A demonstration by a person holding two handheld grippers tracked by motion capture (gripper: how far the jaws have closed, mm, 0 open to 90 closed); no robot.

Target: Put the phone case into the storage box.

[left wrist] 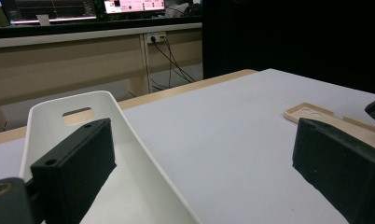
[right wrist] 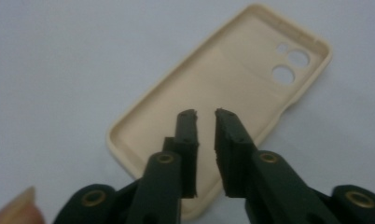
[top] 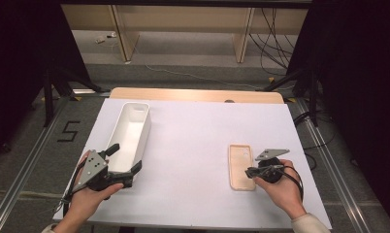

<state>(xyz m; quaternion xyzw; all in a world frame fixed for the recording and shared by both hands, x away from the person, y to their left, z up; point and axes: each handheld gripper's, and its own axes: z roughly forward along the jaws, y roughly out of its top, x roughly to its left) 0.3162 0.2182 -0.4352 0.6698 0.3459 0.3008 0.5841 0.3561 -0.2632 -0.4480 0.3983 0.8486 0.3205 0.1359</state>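
The right gripper (right wrist: 205,114) has its fingers (right wrist: 186,140) nearly pinched together with a thin gap between them, grasping nothing, poised just over the near end of the phone case (right wrist: 232,88). That case lies flat and hollow side up on the white surface (top: 193,145), well apart from the white bin (top: 130,131). The left gripper (top: 125,162) has its fingers (left wrist: 78,163) spread wide, straddling the bin's right wall at its near end.

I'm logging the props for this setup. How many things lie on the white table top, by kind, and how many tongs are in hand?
White bin: 1
Beige phone case: 1
Tongs: 2, left tongs, right tongs
Total: 4
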